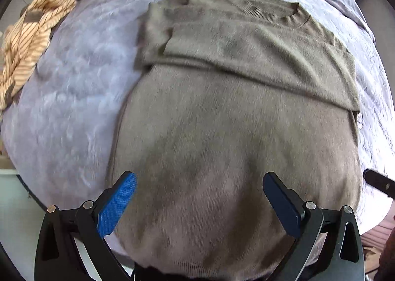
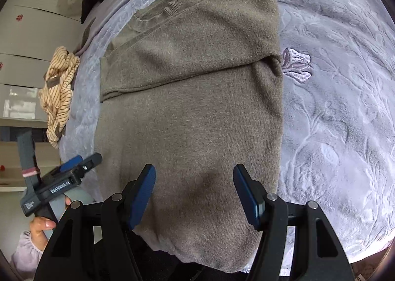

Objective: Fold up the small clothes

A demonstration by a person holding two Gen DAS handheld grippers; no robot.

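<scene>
Sweater (image 1: pixel 222 132) flat on blanket (image 1: pixel 69 108), sleeves folded across | left gripper (image 1: pixel 200 197) jaws spread, empty | right gripper (image 2: pixel 195 189) jaws spread, empty

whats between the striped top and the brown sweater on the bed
Only bare lavender blanket lies between the striped top and the brown sweater; nothing else sits there. Both wrist views show it.

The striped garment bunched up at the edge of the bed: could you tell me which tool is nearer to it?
Left. The left tool hovers open over the sweater's hem on the striped garment's side; the right tool, also open, is farther across.
</scene>
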